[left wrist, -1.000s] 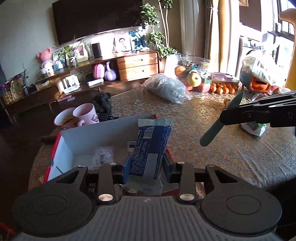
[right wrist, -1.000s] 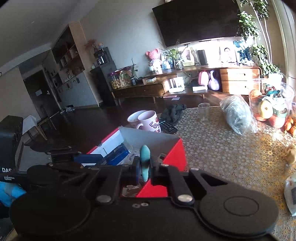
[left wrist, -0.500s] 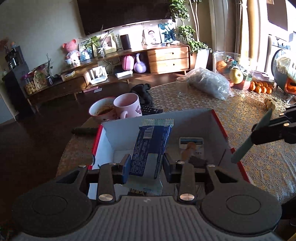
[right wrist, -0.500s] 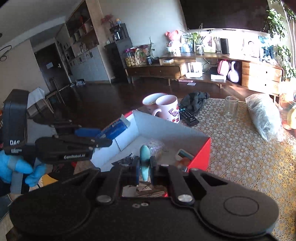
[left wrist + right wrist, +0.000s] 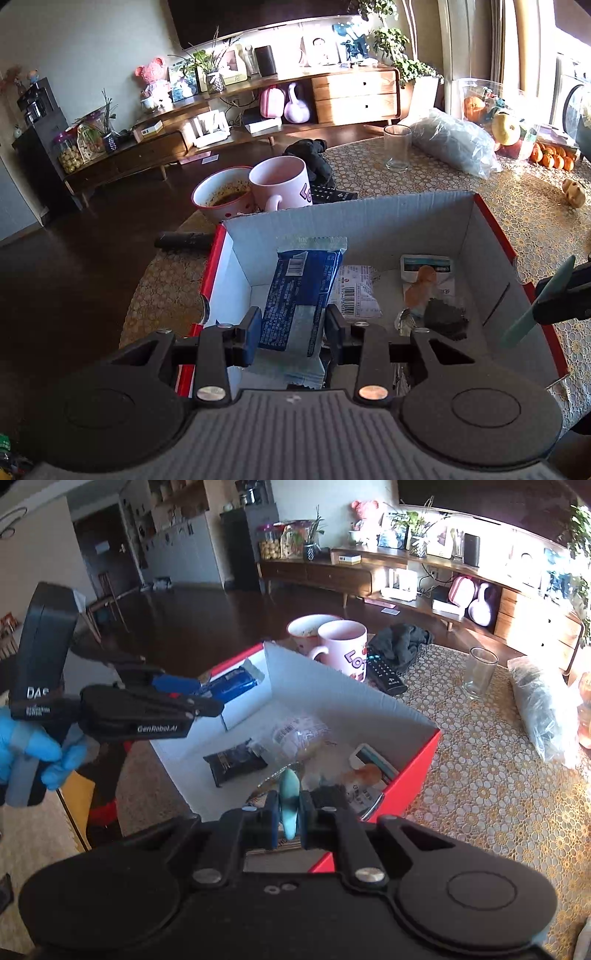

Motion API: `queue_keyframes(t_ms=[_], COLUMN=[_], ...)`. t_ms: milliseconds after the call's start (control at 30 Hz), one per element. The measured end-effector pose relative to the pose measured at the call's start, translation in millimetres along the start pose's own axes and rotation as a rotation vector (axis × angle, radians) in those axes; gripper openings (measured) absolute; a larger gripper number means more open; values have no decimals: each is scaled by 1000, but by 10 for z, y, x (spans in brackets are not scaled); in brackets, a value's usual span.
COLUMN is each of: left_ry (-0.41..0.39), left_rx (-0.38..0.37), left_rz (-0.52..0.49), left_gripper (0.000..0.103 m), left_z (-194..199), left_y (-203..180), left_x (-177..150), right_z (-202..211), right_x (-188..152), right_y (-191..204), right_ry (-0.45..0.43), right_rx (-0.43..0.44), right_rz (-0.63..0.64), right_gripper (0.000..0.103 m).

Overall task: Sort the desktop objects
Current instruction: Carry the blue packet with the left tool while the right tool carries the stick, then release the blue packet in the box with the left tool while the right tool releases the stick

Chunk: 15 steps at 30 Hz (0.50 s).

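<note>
My left gripper (image 5: 291,334) pinches a blue snack packet (image 5: 295,295) upright between its pads, above the near left corner of the red cardboard box (image 5: 495,236). My right gripper (image 5: 290,821) is pressed tight on a thin teal-green stick (image 5: 289,805), also over the box; from the left wrist view that stick (image 5: 535,301) juts across the box's right wall. Beneath them, on the box floor: a clear barcoded packet (image 5: 356,291), a small dark packet (image 5: 236,762), a white card (image 5: 428,264) with an orange-brown lump on it. My blue-gloved hand (image 5: 33,746) shows at the left of the right wrist view. Just behind the box's far wall stand a pink mug (image 5: 280,181) and a white cup (image 5: 221,192), touching, with a remote control (image 5: 384,672) and dark cloth (image 5: 400,640) beside them. Farther on the lace tablecloth (image 5: 480,775): an empty glass (image 5: 397,147), a grey plastic bag (image 5: 454,142), fruit.
</note>
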<state>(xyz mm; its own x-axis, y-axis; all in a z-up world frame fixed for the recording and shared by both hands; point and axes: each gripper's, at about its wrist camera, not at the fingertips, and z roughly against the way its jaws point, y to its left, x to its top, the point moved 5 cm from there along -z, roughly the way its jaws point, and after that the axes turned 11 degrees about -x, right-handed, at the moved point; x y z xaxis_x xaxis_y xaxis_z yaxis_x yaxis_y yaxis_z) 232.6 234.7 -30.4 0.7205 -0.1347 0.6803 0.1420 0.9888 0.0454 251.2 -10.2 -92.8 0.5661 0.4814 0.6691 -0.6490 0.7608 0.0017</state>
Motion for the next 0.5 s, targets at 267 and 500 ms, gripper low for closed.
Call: queue_keyframes(t_ms=[267,500], left_ry=[56,111], left_rx=[20,42], left_rz=[11,8], left_gripper=[35,35], left_z=[-290,-576], left_y=[135,229], left_x=[-6,33], right_z=[-274,-419], right_x=[-17,1], right_y=[102,193], right_ry=[77,123], right_rx=[-15,-14], right_rz=[84,155], right_gripper=[10,10])
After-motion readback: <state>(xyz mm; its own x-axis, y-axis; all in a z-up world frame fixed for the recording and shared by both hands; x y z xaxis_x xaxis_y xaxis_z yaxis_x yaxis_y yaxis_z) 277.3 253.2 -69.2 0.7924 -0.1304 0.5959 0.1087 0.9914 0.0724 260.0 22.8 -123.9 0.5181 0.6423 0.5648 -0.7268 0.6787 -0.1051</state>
